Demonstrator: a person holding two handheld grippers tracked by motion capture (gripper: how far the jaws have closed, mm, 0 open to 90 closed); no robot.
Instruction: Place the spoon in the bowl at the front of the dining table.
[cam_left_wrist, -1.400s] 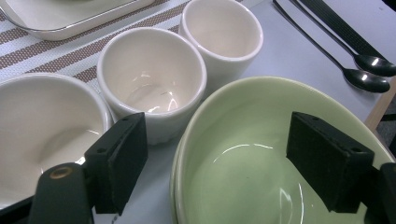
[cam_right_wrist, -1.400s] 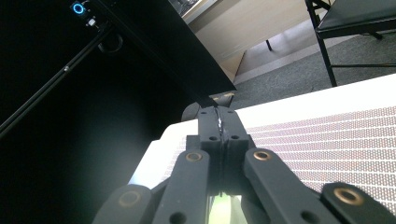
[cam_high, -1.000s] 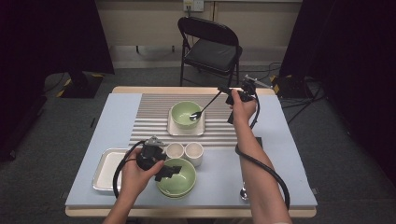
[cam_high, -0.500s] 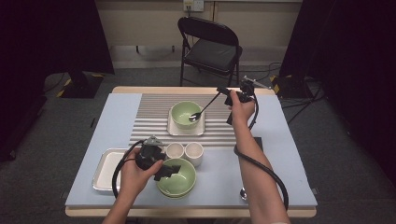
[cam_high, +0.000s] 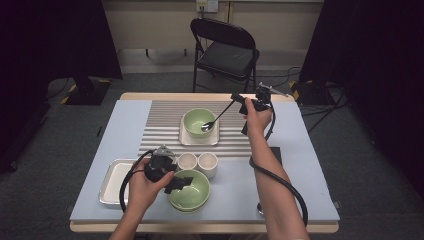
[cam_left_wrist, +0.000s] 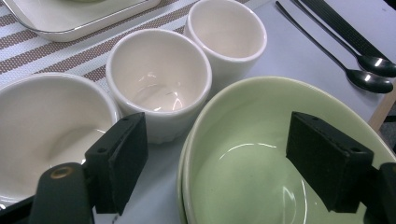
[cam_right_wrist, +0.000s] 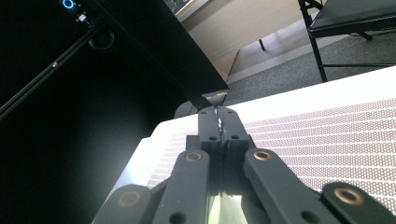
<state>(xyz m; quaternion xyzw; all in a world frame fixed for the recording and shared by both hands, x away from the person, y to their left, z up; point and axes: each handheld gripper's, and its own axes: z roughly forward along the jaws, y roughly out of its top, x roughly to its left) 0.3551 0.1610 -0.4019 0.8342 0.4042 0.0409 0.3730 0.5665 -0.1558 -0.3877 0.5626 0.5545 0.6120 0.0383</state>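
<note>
My left gripper (cam_high: 180, 181) (cam_left_wrist: 217, 158) stands open over the near green bowl (cam_high: 192, 192) (cam_left_wrist: 252, 182). One jaw hangs outside the bowl's rim and the other over its inside, and neither pad presses on it. This bowl seems stacked on a second green one. My right gripper (cam_high: 239, 100) (cam_right_wrist: 218, 122) is shut on the thin handle of a dark spoon (cam_high: 217, 117). The spoon slants down to the left, with its tip inside the far green bowl (cam_high: 199, 121), which sits on a white square plate (cam_high: 186, 140).
Two white cups (cam_high: 187, 161) (cam_high: 207, 163) stand just behind the near bowl. A metal tray (cam_high: 112, 179) lies at the left, and a white bowl (cam_left_wrist: 46, 121) sits beside my left jaw. Two dark spoons (cam_left_wrist: 369, 77) lie near the table edge. A folding chair (cam_high: 225, 52) stands beyond the table.
</note>
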